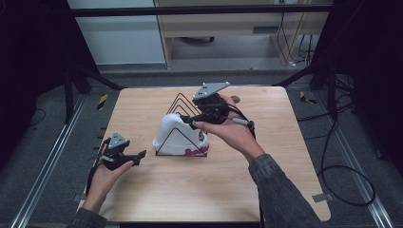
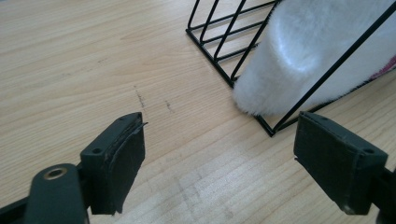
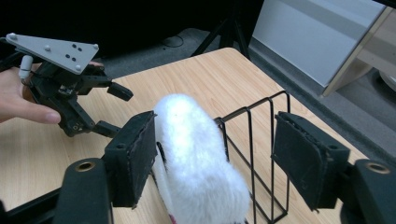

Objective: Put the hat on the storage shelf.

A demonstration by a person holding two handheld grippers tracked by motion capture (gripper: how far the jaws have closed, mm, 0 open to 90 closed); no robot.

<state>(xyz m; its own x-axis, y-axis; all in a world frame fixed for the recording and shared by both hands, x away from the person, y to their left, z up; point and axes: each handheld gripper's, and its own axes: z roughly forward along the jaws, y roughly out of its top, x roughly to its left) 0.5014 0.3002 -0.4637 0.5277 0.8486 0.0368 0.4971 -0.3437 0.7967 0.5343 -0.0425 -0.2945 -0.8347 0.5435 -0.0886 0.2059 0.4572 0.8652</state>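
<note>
In the high view, a black wire rack [image 1: 183, 127] stands near the middle of the wooden table [image 1: 157, 190], and a white plush slipper [image 1: 177, 135] with pink lettering sits inside it, at the rack's near end. The right gripper [image 1: 192, 121] hovers just over the rack's top, jaws apart above the slipper, its grey plate [image 1: 211, 89] raised behind. The left gripper [image 1: 140, 156] is near the rack's left side, close to the table's left edge, jaws apart and pointing at the rack. Bare wood lies open on the rack's near side and to its right; beyond the table's far edge are a pale cabinet [image 1: 119, 33] and loose cables [image 1: 342, 175] on the floor.

In the left gripper view, its two jaws stand wide apart with bare tabletop between them. The rack's corner [image 2: 271, 128] is just ahead, the slipper's rounded white end [image 2: 299, 60] pressing against the wires. Nothing lies between the jaws and that corner.

In the right gripper view, its jaws stand apart on either side of the rack's top. The slipper [image 3: 196, 158] is touching or just beside the left pad [image 3: 135, 156]; the right pad [image 3: 303, 158] is clear, with wire loops [image 3: 261, 140] between. Past the rack, the other gripper [image 3: 95, 107] hangs open over the table.
</note>
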